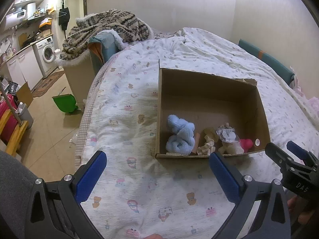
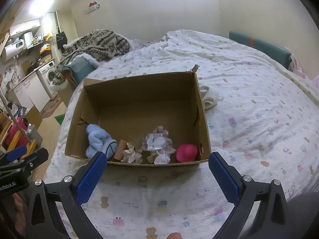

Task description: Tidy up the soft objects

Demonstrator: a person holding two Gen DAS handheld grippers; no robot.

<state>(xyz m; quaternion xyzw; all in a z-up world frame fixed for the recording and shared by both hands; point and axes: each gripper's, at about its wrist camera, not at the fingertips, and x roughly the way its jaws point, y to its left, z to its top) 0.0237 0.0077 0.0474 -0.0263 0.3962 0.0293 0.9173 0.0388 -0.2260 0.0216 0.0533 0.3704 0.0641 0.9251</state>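
Note:
An open cardboard box stands on the bed. Along its near wall lie a light blue plush, cream fabric pieces, a clear plastic bag and a pink toy. A white cloth lies on the bed right of the box. My left gripper is open and empty, just short of the box's left near corner. My right gripper is open and empty, just short of the box's near wall.
The bed has a white printed quilt. A patterned knit blanket is heaped at its far left corner. A green dustpan and a grey bin stand on the floor to the left, with kitchen units beyond.

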